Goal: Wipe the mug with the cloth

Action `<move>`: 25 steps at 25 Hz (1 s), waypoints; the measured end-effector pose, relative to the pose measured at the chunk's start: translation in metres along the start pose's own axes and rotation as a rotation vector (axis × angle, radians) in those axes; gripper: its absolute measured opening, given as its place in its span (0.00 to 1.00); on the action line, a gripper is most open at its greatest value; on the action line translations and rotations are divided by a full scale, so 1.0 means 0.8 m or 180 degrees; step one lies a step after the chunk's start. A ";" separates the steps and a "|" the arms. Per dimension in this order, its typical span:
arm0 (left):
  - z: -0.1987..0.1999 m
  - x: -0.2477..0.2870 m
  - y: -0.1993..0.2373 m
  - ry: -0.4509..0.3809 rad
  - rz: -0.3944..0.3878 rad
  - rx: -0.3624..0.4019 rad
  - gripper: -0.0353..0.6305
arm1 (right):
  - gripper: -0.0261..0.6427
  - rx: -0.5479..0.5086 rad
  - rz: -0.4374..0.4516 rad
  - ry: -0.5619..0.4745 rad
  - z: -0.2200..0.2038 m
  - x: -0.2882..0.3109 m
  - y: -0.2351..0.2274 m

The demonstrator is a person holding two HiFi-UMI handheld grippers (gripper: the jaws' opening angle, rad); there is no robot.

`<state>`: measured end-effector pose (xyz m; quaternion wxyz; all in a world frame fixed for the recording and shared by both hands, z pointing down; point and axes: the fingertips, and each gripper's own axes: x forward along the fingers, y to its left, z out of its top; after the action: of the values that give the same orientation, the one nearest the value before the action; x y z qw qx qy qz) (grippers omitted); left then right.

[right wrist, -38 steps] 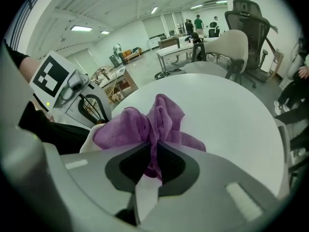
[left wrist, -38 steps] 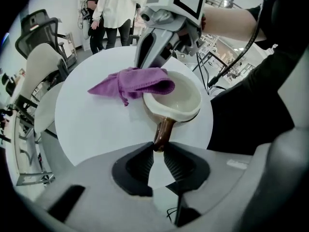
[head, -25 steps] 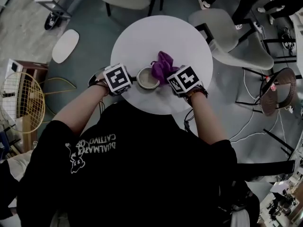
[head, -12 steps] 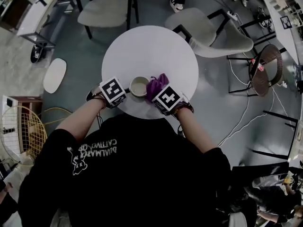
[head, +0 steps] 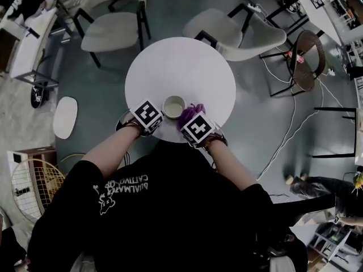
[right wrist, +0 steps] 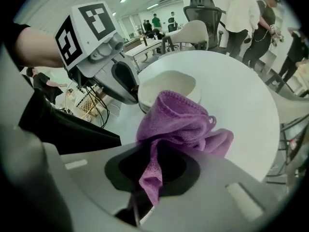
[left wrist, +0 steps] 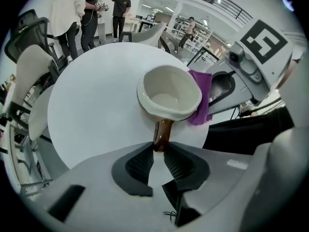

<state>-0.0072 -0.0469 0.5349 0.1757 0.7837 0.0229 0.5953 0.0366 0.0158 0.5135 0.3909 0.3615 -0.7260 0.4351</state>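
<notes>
Left gripper (left wrist: 158, 151) clamped on brown handle of mug (left wrist: 169, 93); mug upright near front edge of round white surface (head: 181, 67). Right gripper (right wrist: 157, 166) clamped on purple cloth (right wrist: 178, 122), bunched against mug's outer side.

The mug (left wrist: 170, 92) is cream-white with a glossy brown handle, and the round table (head: 181, 67) is plain white. The cloth (right wrist: 178, 124) is bright purple. The left gripper (left wrist: 158, 151) and right gripper (right wrist: 155, 151) are pale grey with black ribbed pads (left wrist: 137, 166). Each carries a cube (head: 147, 114) patterned in black-and-white squares. The person's shirt (head: 170, 208) is black with white lettering. The floor (head: 102, 84) is dark grey-green, the chair (head: 110, 30) pale grey on black legs.
</notes>
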 end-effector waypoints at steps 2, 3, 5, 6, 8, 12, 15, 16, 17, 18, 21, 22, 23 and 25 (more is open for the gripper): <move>0.000 -0.002 0.001 -0.0006 0.0019 0.0055 0.16 | 0.11 0.0051 -0.0118 0.0001 -0.001 0.002 0.005; -0.001 -0.003 0.002 -0.0004 0.0029 0.0086 0.16 | 0.11 0.0082 -0.0185 -0.0005 0.000 0.004 0.007; -0.003 -0.004 0.005 0.0004 0.0053 0.0138 0.16 | 0.11 0.0174 -0.0217 -0.0071 0.004 0.010 0.015; -0.004 -0.005 0.006 0.0008 0.0066 0.0153 0.16 | 0.11 0.0232 -0.0189 -0.0125 0.007 0.013 0.020; -0.008 -0.005 0.006 0.0015 0.0077 0.0163 0.16 | 0.11 0.0342 -0.0209 -0.0191 0.006 0.018 0.024; -0.014 -0.001 -0.005 0.0009 0.0021 0.0159 0.17 | 0.11 0.0548 -0.0134 -0.0415 0.015 0.025 0.036; -0.013 0.002 -0.015 -0.0036 -0.0008 0.0222 0.18 | 0.11 0.0642 -0.0087 -0.0631 0.031 0.031 0.049; -0.013 0.002 -0.016 -0.0044 0.0001 0.0246 0.18 | 0.11 0.0641 -0.0111 -0.0664 0.033 0.032 0.049; -0.013 0.002 -0.017 -0.0048 0.0012 0.0262 0.18 | 0.11 0.0632 -0.0132 -0.0690 0.033 0.032 0.050; -0.012 0.002 -0.017 -0.0054 0.0017 0.0272 0.18 | 0.11 0.0623 -0.0137 -0.0724 0.032 0.032 0.050; -0.011 0.001 -0.015 -0.0092 0.0052 0.0309 0.19 | 0.11 0.0583 -0.0090 -0.0876 0.032 0.032 0.055; -0.014 0.001 -0.015 -0.0105 0.0076 0.0334 0.19 | 0.11 0.0568 -0.0079 -0.0918 0.032 0.033 0.058; -0.017 0.001 -0.015 -0.0127 0.0097 0.0355 0.19 | 0.11 0.0564 -0.0078 -0.0949 0.031 0.034 0.062; -0.023 0.001 -0.013 -0.0209 0.0118 0.0354 0.19 | 0.11 0.0591 -0.0103 -0.1012 0.029 0.035 0.066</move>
<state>-0.0227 -0.0322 0.5371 0.1215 0.8117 0.0357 0.5702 -0.0275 0.0084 0.5124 0.2431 0.4719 -0.7295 0.4313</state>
